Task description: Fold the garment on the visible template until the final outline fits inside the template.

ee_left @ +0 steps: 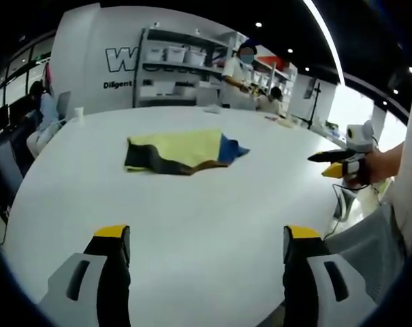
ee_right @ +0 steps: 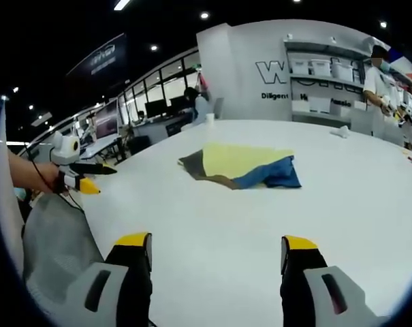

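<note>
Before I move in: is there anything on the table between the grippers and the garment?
Nothing visible. Bare table lies between the open left gripper and the garment, and likewise ahead of the open right gripper.

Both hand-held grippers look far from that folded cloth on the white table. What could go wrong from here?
1. The cloth lies in loose layers, yellow over dark and blue; a pinch might catch only the top layer and pull the fold apart.
2. The left hand-held gripper and right hand-held gripper are open and well back, so a long reach could drag the cloth across the smooth table.
</note>
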`<state>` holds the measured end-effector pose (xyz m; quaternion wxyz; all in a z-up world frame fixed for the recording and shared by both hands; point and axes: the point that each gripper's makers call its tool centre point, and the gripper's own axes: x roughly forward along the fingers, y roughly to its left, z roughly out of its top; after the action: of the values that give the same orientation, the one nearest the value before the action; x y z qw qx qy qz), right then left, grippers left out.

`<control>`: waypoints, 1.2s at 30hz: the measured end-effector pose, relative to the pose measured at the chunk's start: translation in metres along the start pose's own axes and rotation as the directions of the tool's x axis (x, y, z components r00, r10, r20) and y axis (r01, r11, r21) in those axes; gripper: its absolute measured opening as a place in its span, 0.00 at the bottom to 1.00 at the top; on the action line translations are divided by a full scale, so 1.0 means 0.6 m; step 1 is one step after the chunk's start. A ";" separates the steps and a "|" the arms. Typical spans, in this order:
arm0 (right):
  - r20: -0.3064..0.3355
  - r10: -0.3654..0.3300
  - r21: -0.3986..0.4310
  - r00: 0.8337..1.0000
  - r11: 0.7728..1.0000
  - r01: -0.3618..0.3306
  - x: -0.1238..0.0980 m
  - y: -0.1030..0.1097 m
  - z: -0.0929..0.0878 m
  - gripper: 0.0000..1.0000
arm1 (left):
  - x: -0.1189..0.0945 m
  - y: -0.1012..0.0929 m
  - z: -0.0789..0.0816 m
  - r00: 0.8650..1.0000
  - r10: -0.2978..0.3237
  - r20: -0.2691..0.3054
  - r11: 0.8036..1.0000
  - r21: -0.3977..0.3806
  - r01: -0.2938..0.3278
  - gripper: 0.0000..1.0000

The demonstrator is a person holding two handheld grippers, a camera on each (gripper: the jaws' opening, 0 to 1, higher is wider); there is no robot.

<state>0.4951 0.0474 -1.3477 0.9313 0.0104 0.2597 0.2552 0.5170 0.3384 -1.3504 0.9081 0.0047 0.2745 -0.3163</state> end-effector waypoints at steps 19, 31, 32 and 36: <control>-0.030 0.036 -0.025 0.999 0.999 -0.036 0.028 -0.016 0.001 0.64 | 0.028 -0.001 -0.001 0.999 -0.022 -0.027 1.000 0.009 0.022 0.90; -0.065 0.060 -0.078 0.996 0.995 -0.065 0.059 -0.040 0.010 0.54 | 0.056 0.011 0.014 0.998 -0.046 -0.032 0.998 0.041 0.047 0.87; -0.067 0.061 -0.086 0.996 0.994 -0.067 0.061 -0.041 0.012 0.53 | 0.058 0.012 0.015 0.998 -0.046 -0.032 0.998 0.043 0.048 0.86; -0.074 0.064 -0.108 0.995 0.991 -0.072 0.075 -0.055 0.021 0.49 | 0.071 0.020 0.020 0.998 -0.055 -0.043 0.996 0.064 0.058 0.84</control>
<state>0.5499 0.0418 -1.3635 0.9114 -0.0414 0.2775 0.3012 0.5576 0.3212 -1.3634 0.8922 0.0332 0.2826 -0.3506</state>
